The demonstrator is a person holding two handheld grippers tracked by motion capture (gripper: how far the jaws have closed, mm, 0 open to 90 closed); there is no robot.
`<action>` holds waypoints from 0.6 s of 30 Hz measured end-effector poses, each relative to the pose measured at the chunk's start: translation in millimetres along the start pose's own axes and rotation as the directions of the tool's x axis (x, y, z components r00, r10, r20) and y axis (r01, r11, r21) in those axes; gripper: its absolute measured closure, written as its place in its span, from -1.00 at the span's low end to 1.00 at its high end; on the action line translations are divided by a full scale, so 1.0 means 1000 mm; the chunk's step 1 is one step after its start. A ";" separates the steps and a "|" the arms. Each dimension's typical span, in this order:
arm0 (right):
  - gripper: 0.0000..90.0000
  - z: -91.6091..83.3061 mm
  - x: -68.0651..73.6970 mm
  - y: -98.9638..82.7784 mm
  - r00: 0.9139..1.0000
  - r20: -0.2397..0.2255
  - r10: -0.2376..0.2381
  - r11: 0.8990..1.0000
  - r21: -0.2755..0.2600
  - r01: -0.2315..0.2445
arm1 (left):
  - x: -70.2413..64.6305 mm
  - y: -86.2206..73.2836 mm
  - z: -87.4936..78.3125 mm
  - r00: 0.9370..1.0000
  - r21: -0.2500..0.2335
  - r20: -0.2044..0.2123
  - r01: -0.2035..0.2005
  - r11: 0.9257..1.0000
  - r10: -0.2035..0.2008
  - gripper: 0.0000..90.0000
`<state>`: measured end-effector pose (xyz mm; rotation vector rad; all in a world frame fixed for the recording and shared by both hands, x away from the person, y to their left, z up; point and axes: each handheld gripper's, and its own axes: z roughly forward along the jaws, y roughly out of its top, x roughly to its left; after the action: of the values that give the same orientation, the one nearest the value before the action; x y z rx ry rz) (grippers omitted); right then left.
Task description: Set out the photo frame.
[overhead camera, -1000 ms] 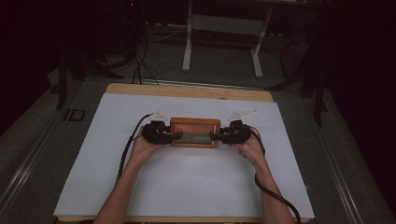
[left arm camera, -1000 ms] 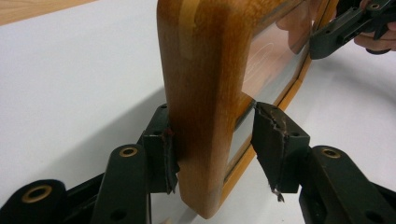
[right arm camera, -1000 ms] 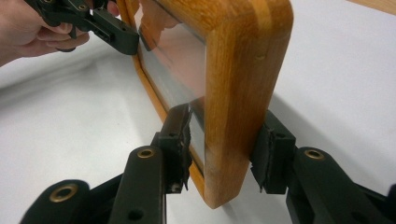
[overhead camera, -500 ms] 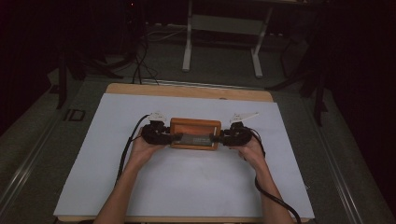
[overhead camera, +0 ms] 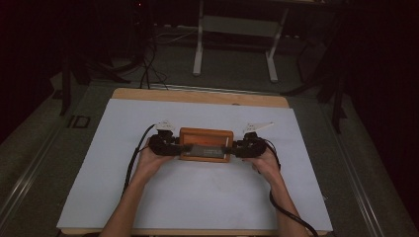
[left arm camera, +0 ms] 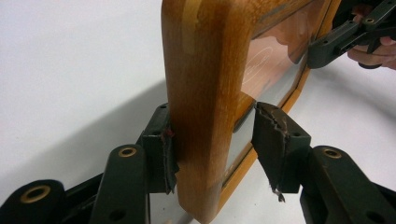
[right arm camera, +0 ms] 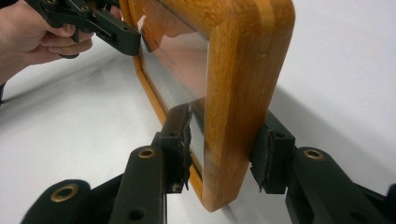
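Wooden frame (overhead camera: 206, 144) standing on edge near the middle of the white sheet (overhead camera: 197, 197) that covers the table (overhead camera: 197, 96), its long side running across the sheet between the person's two hands. A clear pane (right arm camera: 175, 60) is set into the frame's face and reflects the orange wood.

Left gripper (overhead camera: 170, 146), held at the frame's left end: in the left gripper view, one pad (left arm camera: 163, 154) lies against the back of the frame's end; the other pad (left arm camera: 271, 140) stands just beside the pane side, and whether it presses there cannot be told. The jaws straddle the end post (left arm camera: 205, 107) of the frame.

Right gripper (overhead camera: 242, 148), held at the frame's right end: in the right gripper view both pads bear on the frame's end, one (right arm camera: 180, 144) on the pane side, one (right arm camera: 271, 158) on the back. This gripper is clamped on the frame.

The left hand (overhead camera: 150, 160) and right hand (overhead camera: 267, 163) rest low on the sheet, on the near side of the frame. Beyond the table, a grey stand (overhead camera: 234, 29) stands on the dark floor.
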<state>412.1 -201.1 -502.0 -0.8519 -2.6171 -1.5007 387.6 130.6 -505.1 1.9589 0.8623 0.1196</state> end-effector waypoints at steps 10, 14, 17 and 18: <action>0.36 -0.003 0.005 -0.002 1.000 -0.005 0.011 1.000 0.002 -0.011 | -0.003 -0.001 -0.002 1.000 0.013 0.012 0.010 1.000 -0.010 0.15; 0.36 -0.004 0.007 -0.003 1.000 -0.005 0.015 1.000 0.002 -0.015 | -0.005 -0.001 -0.002 1.000 0.013 0.016 0.013 1.000 -0.013 0.15; 0.36 -0.005 0.008 -0.003 1.000 -0.003 0.012 1.000 0.003 -0.012 | -0.005 -0.002 -0.002 1.000 0.016 0.020 0.012 1.000 -0.013 0.15; 0.36 -0.005 0.008 -0.004 1.000 -0.005 0.013 1.000 0.003 -0.013 | -0.006 -0.002 -0.002 1.000 0.017 0.021 0.014 1.000 -0.014 0.15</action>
<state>402.1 -203.2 -500.0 -0.8621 -2.6048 -1.4942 381.1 129.4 -504.2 1.9658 0.8659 0.0836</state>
